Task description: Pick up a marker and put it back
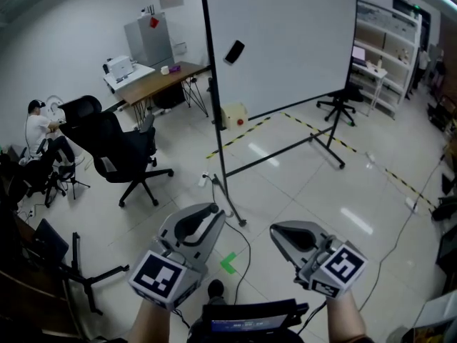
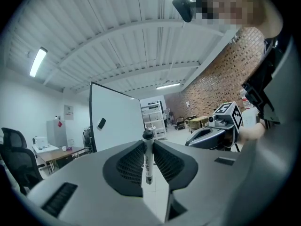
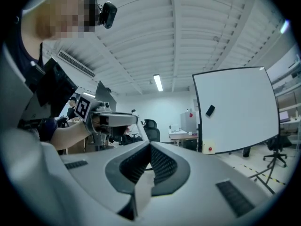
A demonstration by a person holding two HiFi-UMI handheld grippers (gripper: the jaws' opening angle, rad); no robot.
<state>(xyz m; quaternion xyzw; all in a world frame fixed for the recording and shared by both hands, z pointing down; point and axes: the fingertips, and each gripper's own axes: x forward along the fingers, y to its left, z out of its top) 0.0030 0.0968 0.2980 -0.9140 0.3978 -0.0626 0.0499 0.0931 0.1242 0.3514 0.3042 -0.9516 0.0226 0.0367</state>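
Your grippers wear pale grey moulded shells, each with a dark ribbed recess around the jaws. Left of the black box point(image 1: 250, 319) strapped at your front, the left gripper point(image 1: 213, 210) carries a cube point(image 1: 161, 276) of black-and-white square markers. Right of the box, the right gripper point(image 1: 274, 229) carries a matching marker block point(image 1: 343, 266). Beyond the box your forearms are bare. Your sleeves look dark and short, though the warped gripper views leave that uncertain. A small black camera point(image 3: 108, 14) sits on your headgear, high above the box.
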